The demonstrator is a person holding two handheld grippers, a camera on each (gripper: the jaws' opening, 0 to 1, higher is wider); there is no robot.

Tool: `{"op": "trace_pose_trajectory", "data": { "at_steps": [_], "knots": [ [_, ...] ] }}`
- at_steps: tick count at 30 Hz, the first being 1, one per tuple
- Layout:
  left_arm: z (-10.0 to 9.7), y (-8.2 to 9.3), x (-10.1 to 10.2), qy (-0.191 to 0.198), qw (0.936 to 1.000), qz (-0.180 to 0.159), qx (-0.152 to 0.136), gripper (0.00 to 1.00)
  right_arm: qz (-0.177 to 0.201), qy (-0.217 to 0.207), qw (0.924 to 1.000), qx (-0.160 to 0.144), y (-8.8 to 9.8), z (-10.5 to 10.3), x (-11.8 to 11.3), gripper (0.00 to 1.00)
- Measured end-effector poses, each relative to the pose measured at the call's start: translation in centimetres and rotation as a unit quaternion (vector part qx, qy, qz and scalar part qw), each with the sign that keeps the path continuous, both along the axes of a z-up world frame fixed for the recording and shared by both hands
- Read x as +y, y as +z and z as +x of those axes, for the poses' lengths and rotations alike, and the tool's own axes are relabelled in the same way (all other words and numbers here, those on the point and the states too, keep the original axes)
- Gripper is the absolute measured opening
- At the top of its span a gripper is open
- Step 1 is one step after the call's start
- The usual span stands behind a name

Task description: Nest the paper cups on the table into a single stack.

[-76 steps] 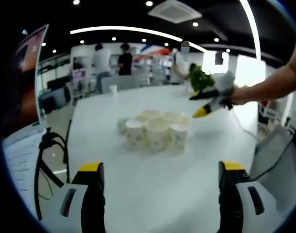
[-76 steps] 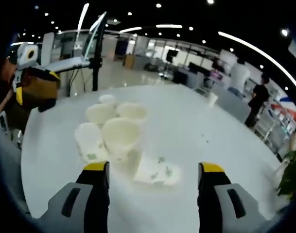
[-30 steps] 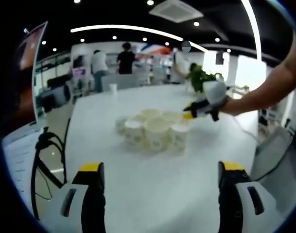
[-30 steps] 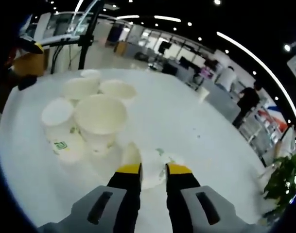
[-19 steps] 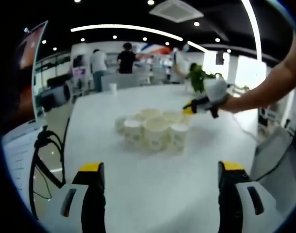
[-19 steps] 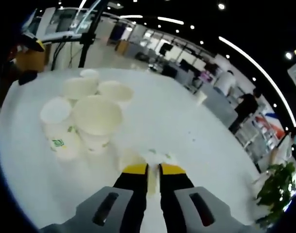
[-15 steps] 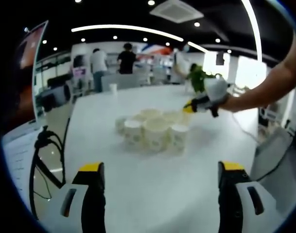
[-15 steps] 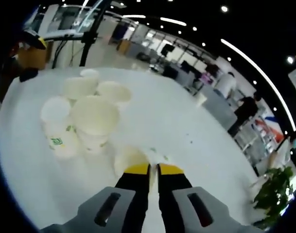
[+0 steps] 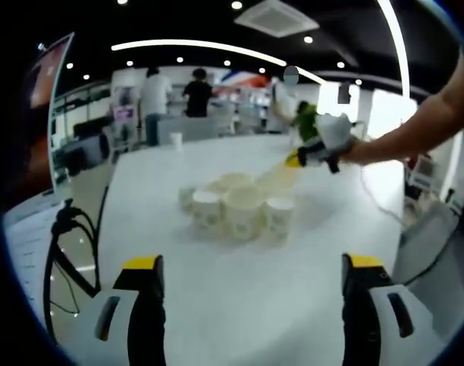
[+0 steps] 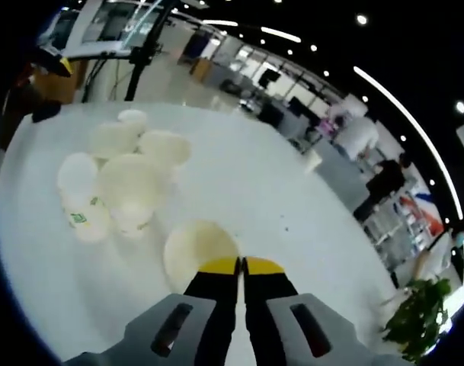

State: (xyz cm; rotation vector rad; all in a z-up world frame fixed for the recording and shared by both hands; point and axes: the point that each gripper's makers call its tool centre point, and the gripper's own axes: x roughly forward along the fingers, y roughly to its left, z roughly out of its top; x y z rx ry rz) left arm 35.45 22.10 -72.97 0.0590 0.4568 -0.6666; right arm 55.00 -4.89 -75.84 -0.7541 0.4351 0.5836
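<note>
table: white table [image 9: 239, 290] carries everything; broad bare top on all sides of the cups, near edge under the left gripper free, far edge well beyond the cups.
cup cluster: group of paper cups [image 9: 235, 206] stands upright and touching around the table's middle, well in from every edge; in the right gripper view the same cluster [image 10: 121, 179] sits toward the left side, open mouths up, one cup upside down with green print.
held cup: one paper cup [image 10: 200, 252] is pinched by its rim in the right gripper, mouth toward the camera, lifted just beside the cluster; in the left gripper view it [image 9: 276, 177] hangs tilted over the far side of the cluster.
right gripper: right gripper [image 10: 241, 265] has yellow tips nearly together, clamped on the held cup's rim; seen from the left gripper view [image 9: 312, 155] with a person's bare arm [image 9: 414, 130] behind it.
left gripper: left gripper [image 9: 247, 267] has jaws wide apart, nothing between them, hovering over the near part of the table, well apart from the cups.
stray cup: small lone cup [image 9: 177, 140] near the table's far edge.
left-view extras: tripod legs and cables [image 9: 72, 252] off the table's left edge; people [image 9: 174, 95] standing beyond the far edge.
right-view extras: green plant [image 10: 414, 320] off the right edge.
</note>
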Motion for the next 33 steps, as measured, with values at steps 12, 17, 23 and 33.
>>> {"op": "trace_pose_trajectory", "data": {
  "at_steps": [12, 17, 23, 33],
  "knots": [
    [0.0, -0.1, -0.2, -0.003, 1.0, 0.001, -0.003, 0.95, 0.045, -0.028, 0.9962, 0.069, 2.7, 0.5, 0.1, 0.0],
    [0.0, 0.1, -0.4, -0.004, 1.0, -0.003, -0.006, 0.95, 0.04, -0.033, 0.9956, 0.078, 4.6, 1.1, -0.3, 0.0],
    [-0.2, 0.1, -0.5, -0.004, 0.9999, -0.008, -0.007, 0.95, 0.039, -0.057, 0.9899, 0.124, 5.7, 1.2, -1.3, 0.0],
    [-0.1, 0.4, -0.7, -0.014, 0.9998, -0.004, -0.011, 0.95, -0.012, -0.051, 0.9755, 0.214, 6.7, 0.6, -2.0, 0.0]
  ]
}}
